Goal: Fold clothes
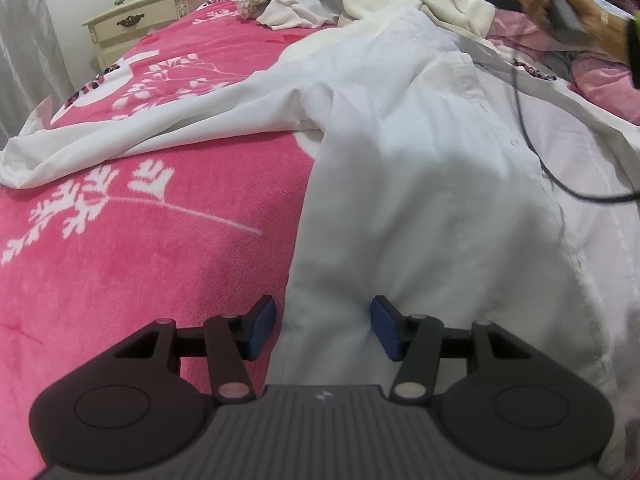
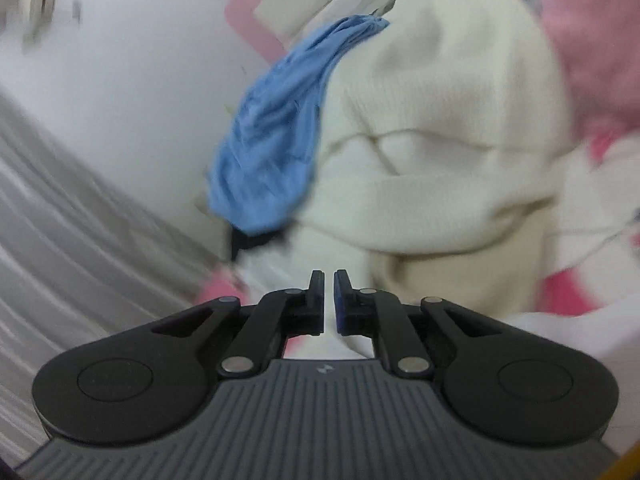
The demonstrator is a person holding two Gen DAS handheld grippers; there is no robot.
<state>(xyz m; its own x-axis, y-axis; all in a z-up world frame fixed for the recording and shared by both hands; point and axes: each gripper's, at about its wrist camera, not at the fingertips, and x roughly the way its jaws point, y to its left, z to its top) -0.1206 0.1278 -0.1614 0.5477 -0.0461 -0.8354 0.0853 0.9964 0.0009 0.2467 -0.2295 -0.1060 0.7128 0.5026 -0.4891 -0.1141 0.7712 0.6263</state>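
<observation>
White shirt (image 1: 420, 168): spread on the blanket (image 1: 140, 260); your left gripper (image 1: 323, 330) gapes astride its edge; right gripper (image 2: 329, 304) nearly closed, empty; the cable (image 1: 532, 136) may snag a fold.

Bedroom surroundings — bed cover, furniture, drapes

A pink blanket (image 1: 160, 248) patterned with white sprigs covers the bed; at the far left a cream nightstand (image 1: 148, 20) with a dark drawer pull stands against the white wall (image 2: 132, 80) — small items on top are too blurred to tell. Pale curtain (image 2: 60, 220) folds hang left.
</observation>
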